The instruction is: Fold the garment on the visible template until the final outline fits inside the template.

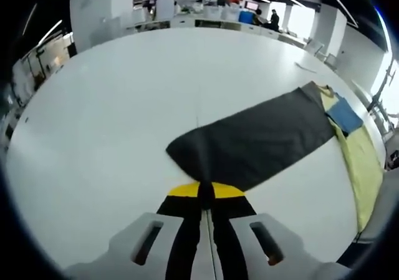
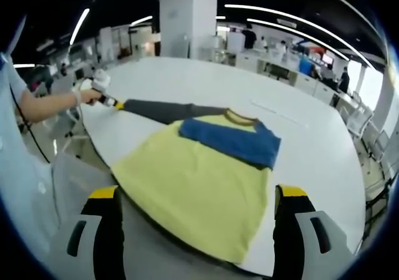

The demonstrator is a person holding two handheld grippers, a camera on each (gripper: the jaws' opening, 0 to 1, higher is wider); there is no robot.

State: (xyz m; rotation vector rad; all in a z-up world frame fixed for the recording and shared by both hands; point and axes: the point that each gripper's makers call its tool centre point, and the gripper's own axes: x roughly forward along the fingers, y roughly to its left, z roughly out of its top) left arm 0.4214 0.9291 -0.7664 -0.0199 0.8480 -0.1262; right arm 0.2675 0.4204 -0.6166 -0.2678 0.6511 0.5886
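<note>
A yellow garment (image 2: 193, 180) lies flat on the white table (image 2: 312, 149), its hem at the near table edge. A blue sleeve (image 2: 234, 140) is folded across its chest. The dark grey sleeve (image 2: 165, 110) stretches out to the left, where my left gripper (image 2: 115, 103) holds its cuff. In the left gripper view, the left gripper (image 1: 206, 189) is shut on the tip of the grey sleeve (image 1: 262, 136), which runs up right to the yellow body (image 1: 361, 161) and blue sleeve (image 1: 344, 115). My right gripper (image 2: 196, 193) is open, its jaws wide apart over the hem.
A person's hand (image 2: 87, 96) holds the left gripper past the table's left edge. Bare white tabletop (image 1: 124, 105) spreads beyond the sleeve. A white pillar (image 2: 187, 18), desks and people stand far behind the table.
</note>
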